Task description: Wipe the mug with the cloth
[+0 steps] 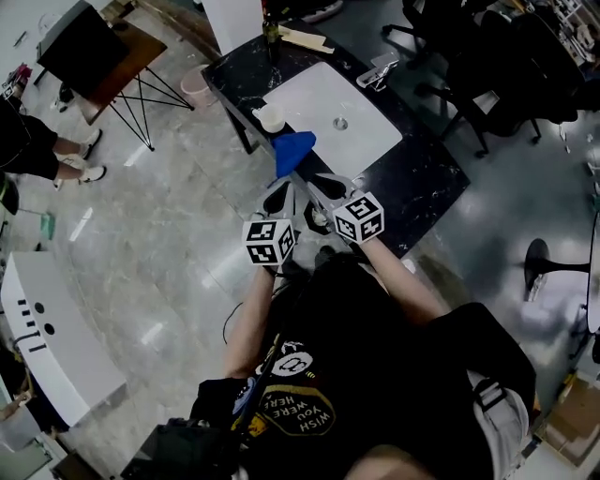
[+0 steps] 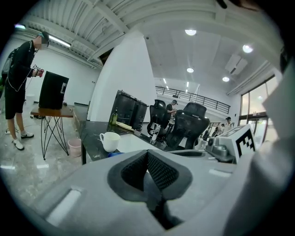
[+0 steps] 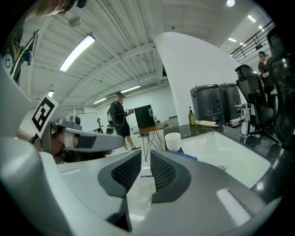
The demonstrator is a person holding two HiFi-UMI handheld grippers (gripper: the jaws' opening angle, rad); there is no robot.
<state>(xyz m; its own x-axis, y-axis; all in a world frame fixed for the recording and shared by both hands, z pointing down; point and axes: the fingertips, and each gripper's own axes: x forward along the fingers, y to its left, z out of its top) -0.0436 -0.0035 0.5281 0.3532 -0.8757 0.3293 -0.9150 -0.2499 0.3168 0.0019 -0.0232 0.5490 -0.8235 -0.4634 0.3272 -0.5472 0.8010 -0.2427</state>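
A white mug stands on the black table at the left edge of a white sink basin. A blue cloth lies just in front of the mug, at the table's near-left edge. Both grippers hover side by side in front of the cloth, short of the table. My left gripper has its pads together and empty; its view shows the mug and a sliver of cloth ahead. My right gripper shows a narrow gap, nothing between the pads; mug and cloth lie beyond.
A bottle and a flat board stand at the table's far end. A pink bucket sits on the floor left of the table, by a black folding stand. Office chairs crowd the right. A person stands further off.
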